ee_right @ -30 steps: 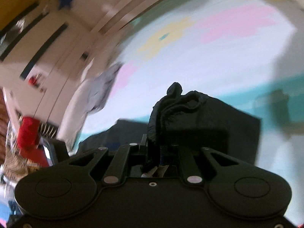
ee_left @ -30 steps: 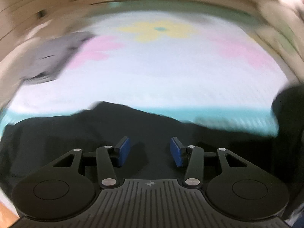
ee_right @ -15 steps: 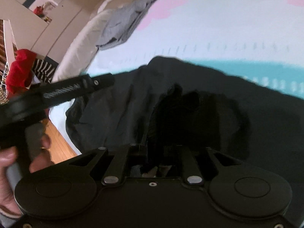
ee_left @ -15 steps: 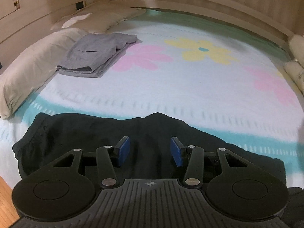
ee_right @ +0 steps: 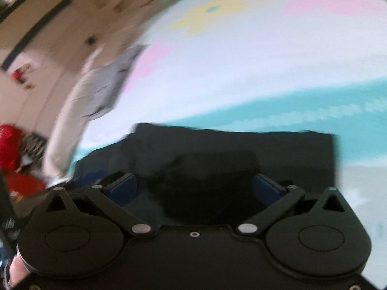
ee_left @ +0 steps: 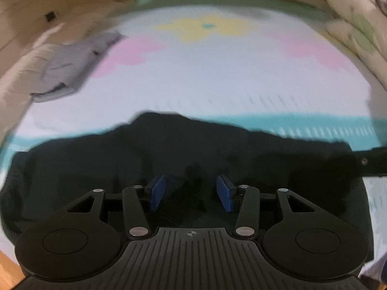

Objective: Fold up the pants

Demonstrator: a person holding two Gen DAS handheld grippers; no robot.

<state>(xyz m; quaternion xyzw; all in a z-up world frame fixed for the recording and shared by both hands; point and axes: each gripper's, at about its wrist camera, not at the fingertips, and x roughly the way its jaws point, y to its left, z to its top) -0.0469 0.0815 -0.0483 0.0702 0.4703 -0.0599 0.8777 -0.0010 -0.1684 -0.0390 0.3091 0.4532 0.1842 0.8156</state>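
Black pants lie spread along the near edge of the bed, over its teal stripe. My left gripper hovers just above their middle, its blue pads apart with only flat cloth showing between them. In the right wrist view the pants lie with a folded layer on top. My right gripper is over that layer, jaws opening wide, a dark rumple of cloth lying loose between the pads and touching neither. The tip of the other gripper shows at the right edge.
A folded grey garment rests on a pillow at the far left. The bedspread has pink and yellow flowers. More pillows lie at the far right. Red cloth and wooden floor lie beyond the bed's left edge.
My right gripper let go of the bunched black cloth and its jaws swung wide; the cloth dropped onto the pants. The left gripper sank a little toward the pants, jaws unchanged.
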